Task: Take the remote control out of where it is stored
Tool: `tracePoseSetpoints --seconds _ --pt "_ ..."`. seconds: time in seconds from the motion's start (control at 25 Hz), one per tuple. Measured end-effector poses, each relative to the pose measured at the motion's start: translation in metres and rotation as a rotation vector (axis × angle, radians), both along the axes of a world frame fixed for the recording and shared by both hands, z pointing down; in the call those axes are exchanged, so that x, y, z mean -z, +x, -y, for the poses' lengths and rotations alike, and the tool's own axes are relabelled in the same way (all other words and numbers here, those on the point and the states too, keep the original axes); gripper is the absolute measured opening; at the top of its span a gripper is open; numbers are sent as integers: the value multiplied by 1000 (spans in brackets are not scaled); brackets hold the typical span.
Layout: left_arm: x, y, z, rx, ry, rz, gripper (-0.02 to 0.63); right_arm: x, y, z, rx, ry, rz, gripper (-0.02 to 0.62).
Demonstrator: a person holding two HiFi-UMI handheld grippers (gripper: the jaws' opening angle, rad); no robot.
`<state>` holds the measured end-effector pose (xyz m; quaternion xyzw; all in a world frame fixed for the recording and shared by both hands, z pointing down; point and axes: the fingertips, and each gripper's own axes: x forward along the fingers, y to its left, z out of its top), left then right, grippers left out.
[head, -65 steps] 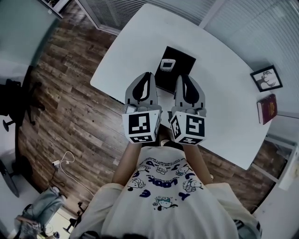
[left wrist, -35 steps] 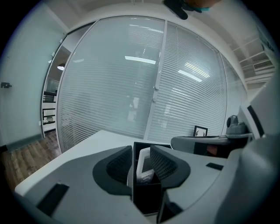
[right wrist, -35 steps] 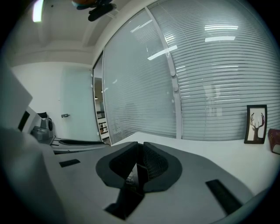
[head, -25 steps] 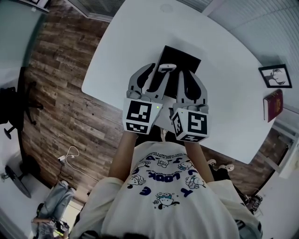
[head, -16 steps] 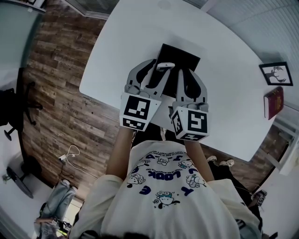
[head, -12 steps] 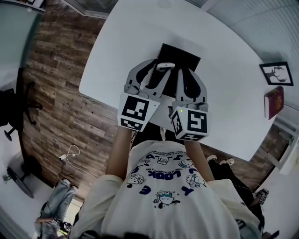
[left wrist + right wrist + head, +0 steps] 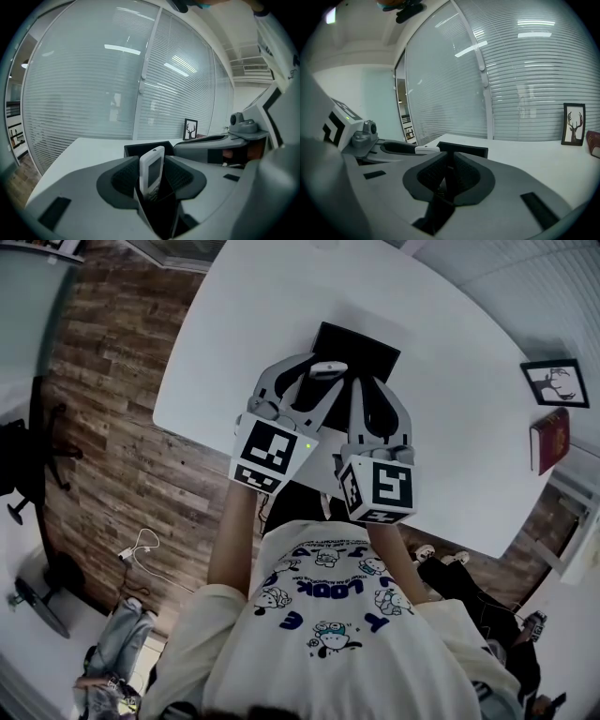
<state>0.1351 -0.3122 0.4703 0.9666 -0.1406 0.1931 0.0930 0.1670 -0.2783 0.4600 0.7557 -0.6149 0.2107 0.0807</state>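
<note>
Now left tool (image 7: pixel 153 180) at widest, jaws just opening, pads flanking upright remote (image 7: pixel 151 164) without clamping; remote stands in black box (image 7: pixel 464 151) on table (image 7: pixel 450 390), long axis vertical, exit likely straight up. Right tool (image 7: pixel 449 176) pinches black box wall.

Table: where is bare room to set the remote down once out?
Bare patches on the table: left of the black holder, and the wide stretch between it and the picture frame and book. Crowded: around the holder, where the remote stands.
</note>
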Motion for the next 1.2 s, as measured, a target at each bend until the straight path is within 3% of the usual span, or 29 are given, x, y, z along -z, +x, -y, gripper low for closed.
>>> tracePoseSetpoints --seconds 0.32,0.92,1.2 --pt "-9 5 -1 -42 33 51 175 -2 2 -5 -3 -6 4 58" --pt "-7 -3 -8 -55 54 39 87 -3 3 -15 -9 -1 12 57" --pt "17 -6 -9 -56 92 1 81 5 0 -20 -6 12 6 57"
